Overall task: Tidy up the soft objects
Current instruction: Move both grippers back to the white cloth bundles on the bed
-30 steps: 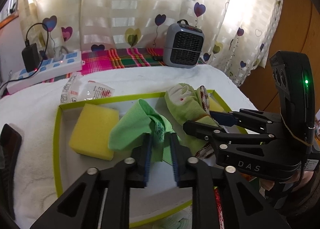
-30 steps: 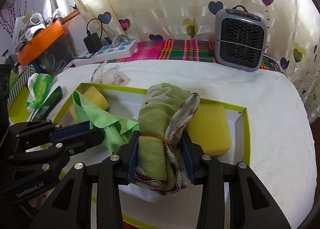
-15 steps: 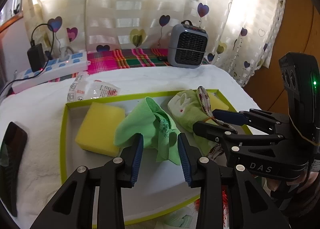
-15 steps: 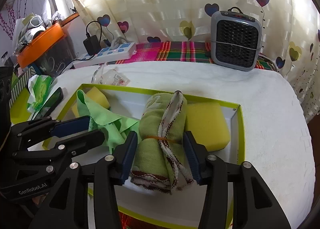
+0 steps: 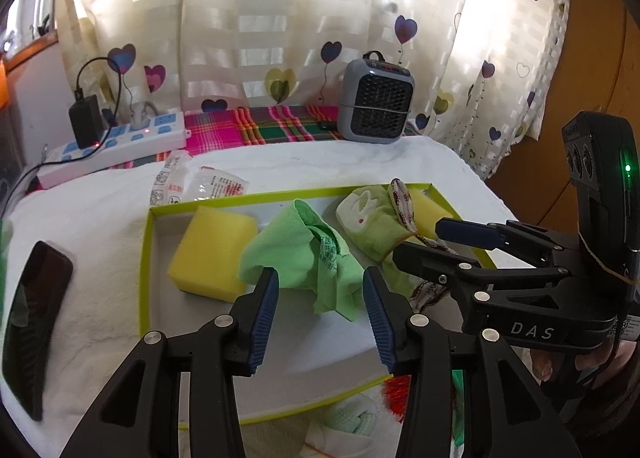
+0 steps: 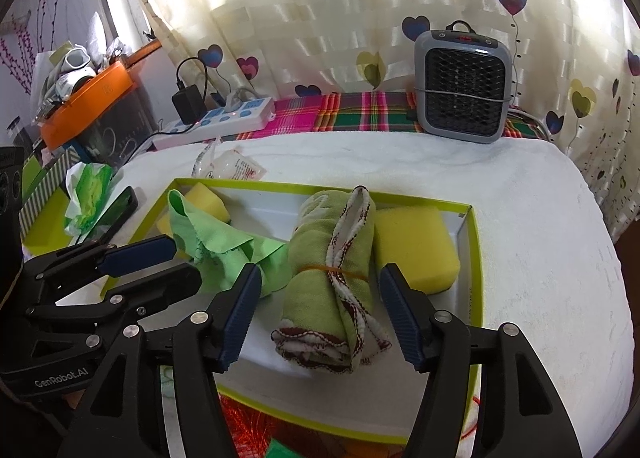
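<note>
A shallow white tray with a lime-green rim [image 5: 145, 258] [image 6: 474, 270] lies on the white-towelled table. In it sit a yellow sponge [image 5: 212, 254] at the left, a crumpled bright green cloth [image 5: 304, 254] [image 6: 224, 246], a rolled green towel bound with a rubber band [image 6: 336, 278] [image 5: 372, 225], and a second yellow sponge [image 6: 416, 246] at the right. My left gripper [image 5: 318, 314] is opening; the green cloth lies loose between its blue pads, untouched. My right gripper [image 6: 320, 310] is also opening, its pads standing clear on both sides of the rolled towel.
A black phone [image 5: 32, 322] lies left of the tray. Behind it lie a plastic packet [image 5: 200, 185], a power strip [image 5: 116, 145] and a small grey heater [image 5: 376, 101]. A green tissue pack [image 6: 88, 193] and an orange bin [image 6: 88, 97] stand far left.
Both grippers have opened and let go: the left released the green cloth, the right released the rolled towel, which now rests in the tray. Both drew back slightly.
</note>
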